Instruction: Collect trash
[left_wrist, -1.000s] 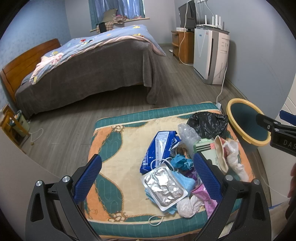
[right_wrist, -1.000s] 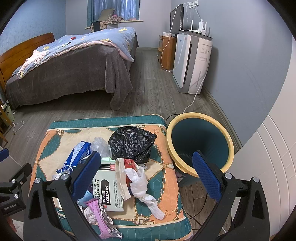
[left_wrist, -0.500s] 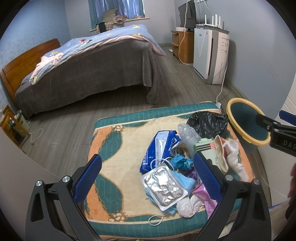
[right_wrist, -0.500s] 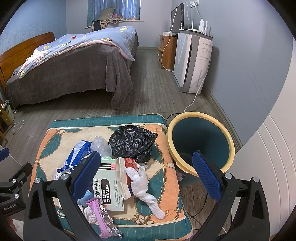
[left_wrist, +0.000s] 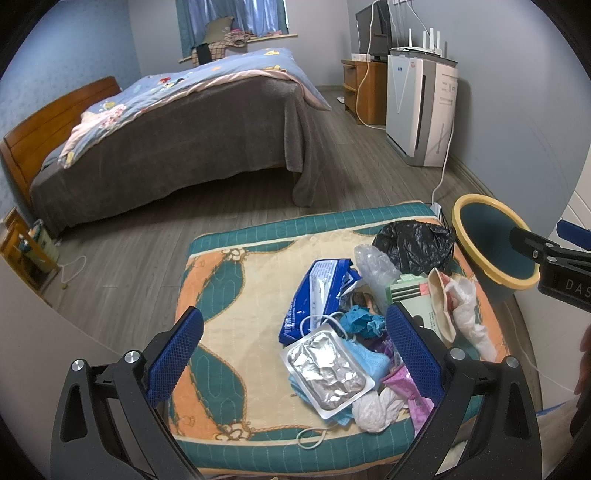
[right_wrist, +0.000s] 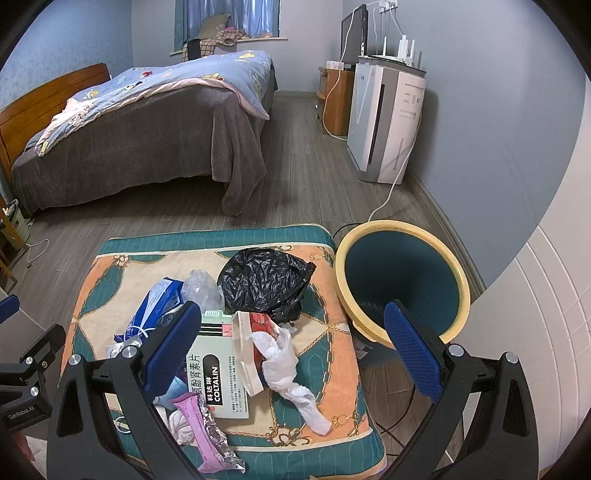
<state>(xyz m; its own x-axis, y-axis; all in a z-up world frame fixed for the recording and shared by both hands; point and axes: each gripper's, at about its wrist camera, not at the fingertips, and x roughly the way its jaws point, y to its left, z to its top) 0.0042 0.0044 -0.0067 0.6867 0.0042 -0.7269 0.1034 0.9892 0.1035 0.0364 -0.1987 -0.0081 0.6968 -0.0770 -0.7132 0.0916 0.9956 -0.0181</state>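
A home bedroom. At ten o'clock stands a wooden-framed bed (left_wrist: 177, 133) under a blue quilt (right_wrist: 177, 79). At one o'clock, an air purifier (right_wrist: 384, 125) beside a wooden cabinet (left_wrist: 364, 90).

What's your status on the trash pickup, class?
Left gripper open, right gripper open, both empty. Trash pile on cushion, bin beside it. Nothing blocking.

My left gripper (left_wrist: 293, 354) shows black angular arms, silver screws and blue mesh-textured pads (left_wrist: 174, 354). My right gripper (right_wrist: 291, 350) looks identical; white "GenRobot.AI" lettering marks the left one's body.
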